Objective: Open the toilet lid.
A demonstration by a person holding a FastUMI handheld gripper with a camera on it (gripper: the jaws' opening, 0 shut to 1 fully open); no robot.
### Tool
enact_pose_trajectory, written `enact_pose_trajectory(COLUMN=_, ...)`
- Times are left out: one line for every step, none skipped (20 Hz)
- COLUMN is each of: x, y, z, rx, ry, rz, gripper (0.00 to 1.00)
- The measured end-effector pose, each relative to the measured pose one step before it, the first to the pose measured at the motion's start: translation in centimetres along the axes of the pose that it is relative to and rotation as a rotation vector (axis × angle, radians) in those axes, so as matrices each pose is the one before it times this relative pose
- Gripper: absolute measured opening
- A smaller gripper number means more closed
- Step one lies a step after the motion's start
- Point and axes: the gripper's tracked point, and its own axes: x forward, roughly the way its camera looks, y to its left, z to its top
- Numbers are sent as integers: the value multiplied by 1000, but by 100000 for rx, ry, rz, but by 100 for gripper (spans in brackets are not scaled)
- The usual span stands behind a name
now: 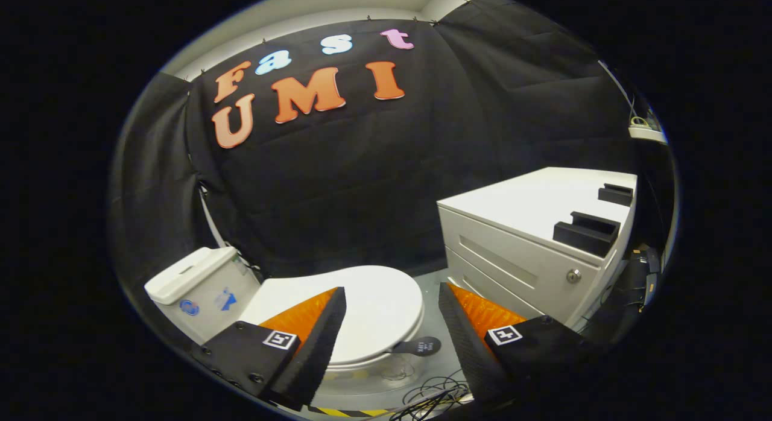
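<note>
A white toilet stands just ahead of my fingers, its lid (374, 306) lying flat and closed over the bowl. A small dark tab handle (419, 347) sticks out from the lid's front rim, between my two fingers. The white tank (196, 282) rises behind the lid, beyond my left finger. My gripper (392, 294) hovers above the lid with its fingers wide apart and nothing between them. The left finger covers part of the lid's near side.
A white drawer cabinet (531, 240) with a keyhole stands to the right of the toilet, two black blocks (588, 231) on its top. Loose dark cables (431, 394) lie on the floor below the bowl. Black cloth walls the booth behind.
</note>
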Motion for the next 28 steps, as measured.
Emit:
enact_pose_trajectory(x=582, y=-331, z=-1154, rx=1708, ry=2725, rz=-468, gripper=99)
enact_pose_trajectory(x=310, y=-226, z=-1302, rx=1106, ry=2912, rz=-1016, gripper=99)
enact_pose_trajectory(x=356, y=-607, z=-1071, rx=866, ry=2368, rz=-1652, gripper=99)
enact_pose_trajectory(x=292, y=-397, z=-916, rx=2257, ry=2114, rz=-613, gripper=99)
enact_pose_trajectory(x=302, y=176, z=-694, rx=2443, ry=1946, rz=1027, gripper=99)
enact_pose_trajectory(x=501, y=58, z=-646, rx=1003, ry=1820, rz=-216, gripper=99)
enact_pose_trajectory(x=512, y=-270, z=-702, rx=1396, ry=2236, rz=-998, gripper=99)
enact_pose_trajectory(x=516, y=-21, z=-611, rx=2990, ry=1828, rz=35, gripper=99)
enact_pose_trajectory(x=441, y=-109, z=-780, rx=3129, ry=2202, rz=-635, gripper=98)
enact_pose_trajectory(x=394, y=-292, z=-632, rx=2706, ry=2349, rz=-1099, gripper=98)
enact_pose_trajectory(x=479, y=-355, z=-400, rx=2029, ry=1428, rz=-912, gripper=98)
enact_pose_trajectory(x=465, y=-384, z=91, rx=1305, ry=115, rz=-1168, gripper=98)
enact_pose_trajectory(x=603, y=-564, z=269, rx=1172, ry=-1404, rz=-2113, gripper=97)
enact_pose_trajectory(x=741, y=-550, z=32, rx=1610, ry=-370, rz=-1747, gripper=97)
enact_pose_trajectory(x=778, y=-381, z=-229, rx=1844, ry=732, rz=-1452, gripper=95)
enact_pose_trajectory(x=712, y=-254, z=-399, rx=1979, ry=1433, rz=-313, gripper=93)
enact_pose_trajectory(x=689, y=-89, z=-280, rx=1499, ry=1068, rz=-50, gripper=91)
enact_pose_trajectory(x=399, y=-236, z=-74, rx=656, ry=71, rz=28, gripper=89)
enact_pose_trajectory(x=473, y=13, z=-8, rx=57, ry=-432, rz=78, gripper=87)
enact_pose_trajectory(x=512, y=45, z=-169, rx=-543, ry=-50, rz=306, gripper=85)
enact_pose_trajectory(x=283, y=303, z=-309, rx=-616, ry=1166, rz=1149, gripper=83)
enact_pose_trajectory(x=122, y=446, z=-176, rx=-213, ry=126, rz=1655, gripper=78)
enact_pose_trajectory(x=101, y=420, z=204, rx=-278, ry=-1054, rz=958, gripper=75)
enact_pose_trajectory(x=63, y=122, z=-72, rx=-808, ry=-106, rz=230, gripper=70)
enact_pose_trajectory(x=37, y=-175, z=111, rx=-835, ry=-442, rz=-38, gripper=64)
enact_pose_trajectory(x=159, y=-3, z=-336, rx=401, ry=1291, rz=424, gripper=59)
enact_pose_trajectory(x=-252, y=-95, z=-49, rx=2882, ry=1867, rz=965, gripper=59)
enact_pose_trajectory(x=178, y=-206, z=-162, rx=4621, ry=657, rz=687, gripper=55)
